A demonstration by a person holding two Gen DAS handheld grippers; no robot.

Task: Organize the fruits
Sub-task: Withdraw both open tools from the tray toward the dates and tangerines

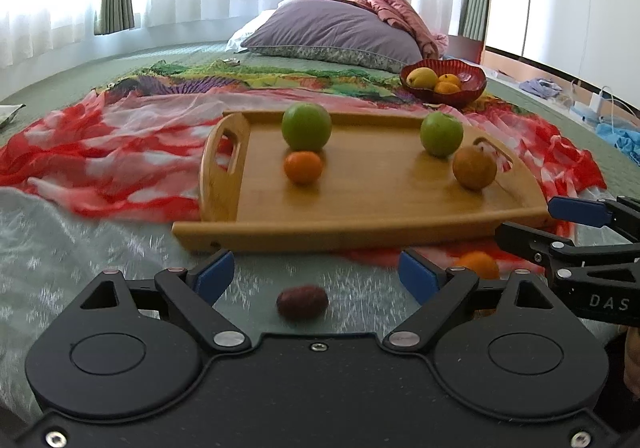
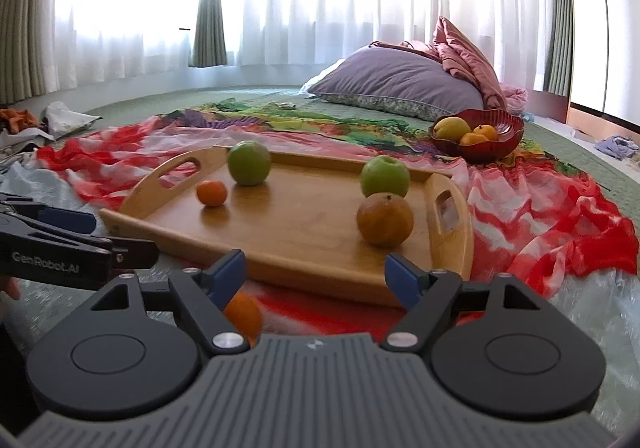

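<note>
A: Left claw (image 1: 316, 276) wide, nothing between the blue pads. Right claw (image 2: 316, 276) also wide, empty.

B: Loose fruit?

A: Two off the tray, both on the bed. Dark red oval fruit (image 1: 302, 302), maybe a date or plum, too blurred to tell, lies on the pale cover dead centre between the left claw's fingers, just ahead of its body. Long axis runs side to side, across the opening, so the pads would close on its ends.

B: And the orange one?

A: Small orange (image 2: 242, 316) on the red cloth, tucked against the right claw's left finger, partly hidden by it. Left wrist view shows it right of the left claw, under the right claw's fingers.

B: Nearer hand?

A: Left for the dark fruit, right for the orange, I'd judge.

B: Rest?

A: Wooden tray (image 1: 360, 220) beyond both claws holds two green apples (image 1: 306, 127), a small tangerine (image 1: 303, 167) and a brownish round fruit (image 1: 474, 167). Red bowl (image 1: 472, 90) farther back, right, with yellow and orange fruit. Sorting looks partly done.
</note>
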